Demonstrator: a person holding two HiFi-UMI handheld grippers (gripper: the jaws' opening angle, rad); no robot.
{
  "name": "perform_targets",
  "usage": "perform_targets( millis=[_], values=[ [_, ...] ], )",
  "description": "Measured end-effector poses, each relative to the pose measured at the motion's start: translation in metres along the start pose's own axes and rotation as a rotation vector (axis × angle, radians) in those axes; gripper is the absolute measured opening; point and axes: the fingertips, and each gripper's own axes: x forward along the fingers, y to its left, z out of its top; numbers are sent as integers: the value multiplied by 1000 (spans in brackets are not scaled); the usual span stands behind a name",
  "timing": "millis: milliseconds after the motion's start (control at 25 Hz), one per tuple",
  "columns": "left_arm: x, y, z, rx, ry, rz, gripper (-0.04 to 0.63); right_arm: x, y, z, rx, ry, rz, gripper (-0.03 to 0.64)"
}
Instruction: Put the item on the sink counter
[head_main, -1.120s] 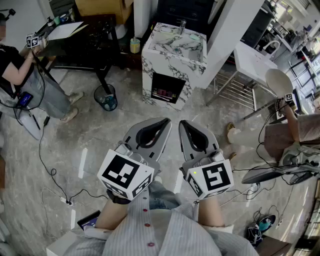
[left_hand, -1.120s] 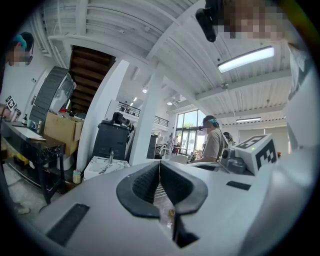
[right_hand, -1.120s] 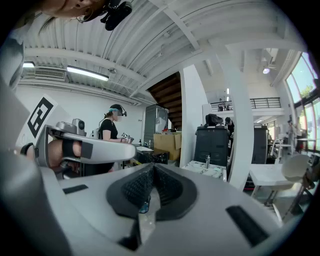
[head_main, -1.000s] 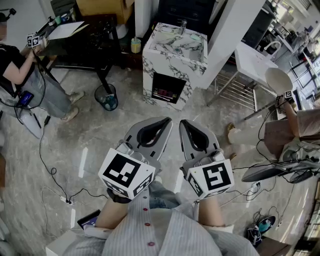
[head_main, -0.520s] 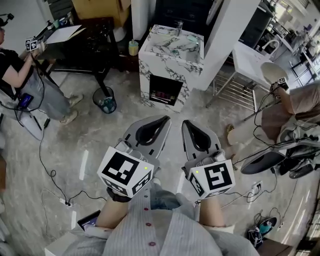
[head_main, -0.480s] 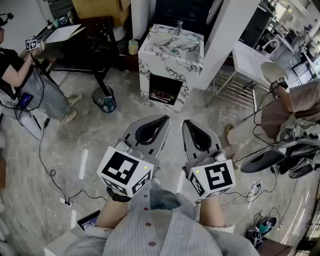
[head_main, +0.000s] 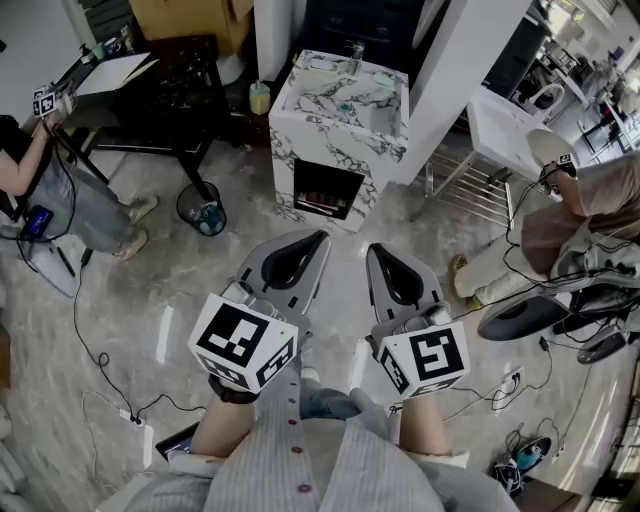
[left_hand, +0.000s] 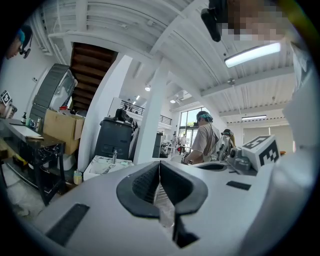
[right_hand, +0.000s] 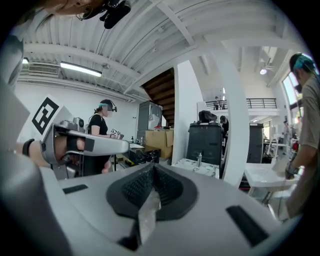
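Observation:
The white marble sink counter (head_main: 340, 100) stands ahead across the floor, with a faucet (head_main: 355, 50) at its back and small items on its top. I hold both grippers low in front of my body, side by side, pointing toward it and well short of it. My left gripper (head_main: 320, 236) is shut, its pads meeting with nothing between them. My right gripper (head_main: 375, 250) is shut too and holds nothing. The left gripper view shows the left gripper (left_hand: 159, 163) and the sink counter (left_hand: 102, 167); the right gripper view shows the right gripper (right_hand: 152, 168) and the sink counter (right_hand: 197, 167).
A yellow bottle (head_main: 259, 97) stands left of the sink, beside a black table (head_main: 150, 90) and a bin (head_main: 200, 208). A person (head_main: 40, 170) works at far left. Another person (head_main: 590, 190) sits at right by a white table (head_main: 505, 125). Cables (head_main: 95, 350) trail over the floor.
The view has shifted: the sink counter, table and bin now sit further left in the head view. Both grippers keep their pose, shut and side by side.

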Motion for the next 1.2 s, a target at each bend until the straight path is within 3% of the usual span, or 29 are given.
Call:
perform_targets(
  millis=[680, 1200],
  values=[
    [128, 148, 46, 33, 29, -123, 17, 176, -76, 28, 19, 3, -124, 11],
    [181, 208, 38, 13, 53, -152, 17, 241, -114, 10, 24, 77, -194, 11]
  ],
)
